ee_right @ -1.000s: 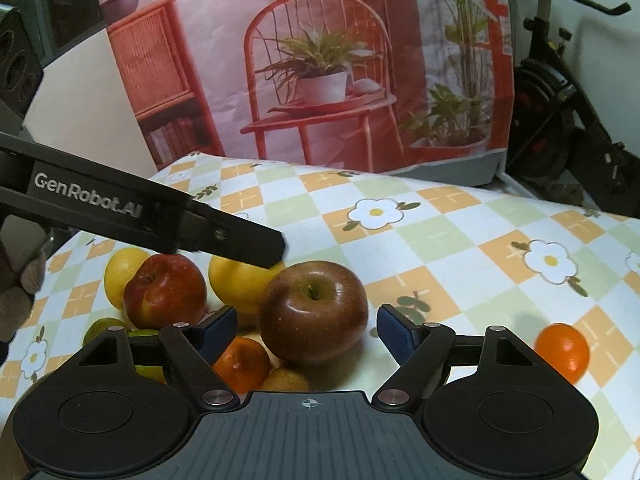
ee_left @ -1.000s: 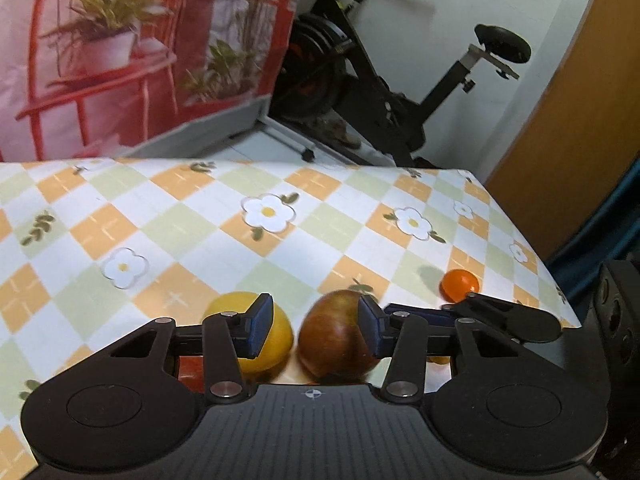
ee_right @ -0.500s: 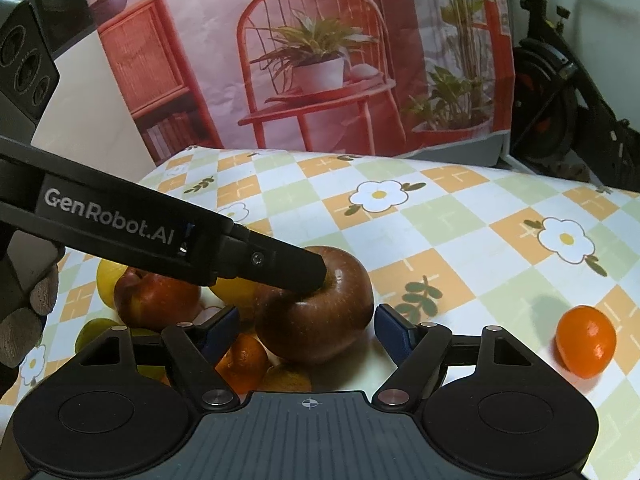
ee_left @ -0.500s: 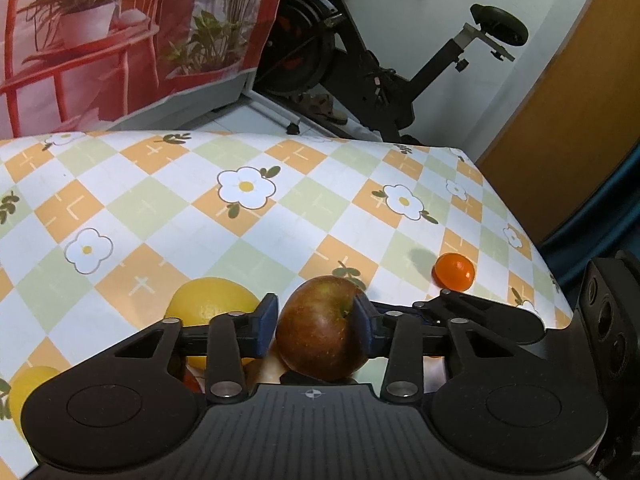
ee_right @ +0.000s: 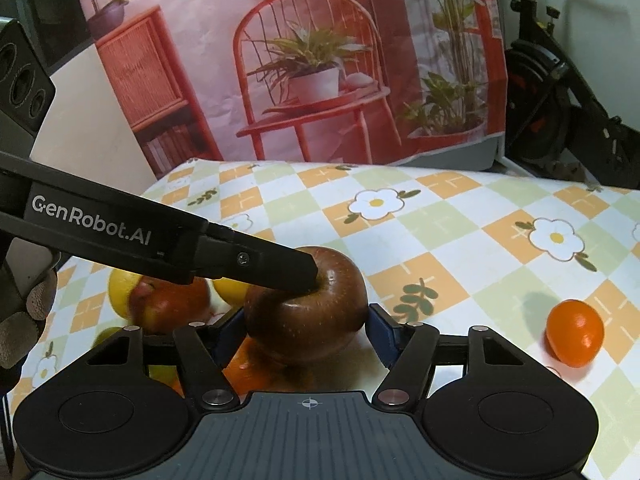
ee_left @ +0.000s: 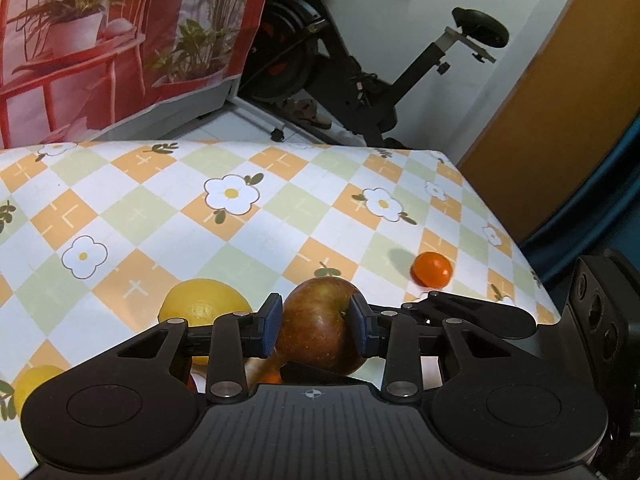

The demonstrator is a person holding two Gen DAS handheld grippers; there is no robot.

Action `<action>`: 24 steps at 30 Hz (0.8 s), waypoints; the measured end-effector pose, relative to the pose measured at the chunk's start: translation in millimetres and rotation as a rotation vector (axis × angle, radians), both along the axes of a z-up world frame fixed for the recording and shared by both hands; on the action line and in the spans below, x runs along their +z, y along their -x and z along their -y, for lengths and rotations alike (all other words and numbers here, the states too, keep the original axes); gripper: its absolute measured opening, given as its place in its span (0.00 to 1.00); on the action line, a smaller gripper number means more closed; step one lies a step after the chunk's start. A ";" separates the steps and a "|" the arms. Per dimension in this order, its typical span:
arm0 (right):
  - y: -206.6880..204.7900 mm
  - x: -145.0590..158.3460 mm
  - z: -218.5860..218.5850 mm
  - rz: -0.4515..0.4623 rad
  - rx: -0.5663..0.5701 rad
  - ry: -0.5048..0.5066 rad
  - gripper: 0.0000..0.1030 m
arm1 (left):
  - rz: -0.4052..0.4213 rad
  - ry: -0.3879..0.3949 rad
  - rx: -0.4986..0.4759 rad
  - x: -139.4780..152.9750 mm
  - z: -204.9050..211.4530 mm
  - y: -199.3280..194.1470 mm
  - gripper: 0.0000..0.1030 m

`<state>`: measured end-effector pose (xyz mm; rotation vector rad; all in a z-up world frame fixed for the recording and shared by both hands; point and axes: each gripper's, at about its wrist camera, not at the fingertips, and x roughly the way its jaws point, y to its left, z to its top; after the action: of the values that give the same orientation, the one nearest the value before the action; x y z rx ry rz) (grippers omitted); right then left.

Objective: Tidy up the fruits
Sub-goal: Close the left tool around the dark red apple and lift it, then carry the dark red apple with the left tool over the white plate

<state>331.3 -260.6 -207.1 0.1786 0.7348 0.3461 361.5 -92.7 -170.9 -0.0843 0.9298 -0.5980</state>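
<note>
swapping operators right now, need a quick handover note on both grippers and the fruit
Left gripper: shut on the dark red apple.
Right gripper: open, its pads flank that apple without clamping it.
Fruit: a lemon lies just left of the apple; red apple and more fruit crowd behind it; the small orange sits alone on the tablecloth.
Done: apple gripped. Left: place it and sort the rest.

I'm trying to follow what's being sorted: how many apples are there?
2. A dark apple sits gripped by the left gripper, between the open right gripper's fingers. A red apple lies left behind it. Others may be hidden.
</note>
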 end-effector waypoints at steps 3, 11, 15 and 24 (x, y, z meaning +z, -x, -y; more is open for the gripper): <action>6.8 10.3 -4.7 0.005 0.005 -0.010 0.59 | 0.012 0.003 -0.007 8.6 -4.0 9.8 0.37; 31.9 33.1 -31.7 0.016 0.051 -0.005 0.59 | 0.021 0.005 0.016 25.1 -27.0 41.5 0.37; 45.6 40.6 -47.8 0.019 0.082 0.000 0.59 | 0.018 0.014 0.034 29.4 -43.3 58.6 0.38; 72.2 42.1 -88.6 0.009 0.160 0.008 0.59 | -0.005 0.023 0.075 27.8 -78.1 89.7 0.38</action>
<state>259.1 -172.0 -165.1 0.1112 0.7437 0.4963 271.8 -14.6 -143.1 -0.1409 0.9211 -0.5391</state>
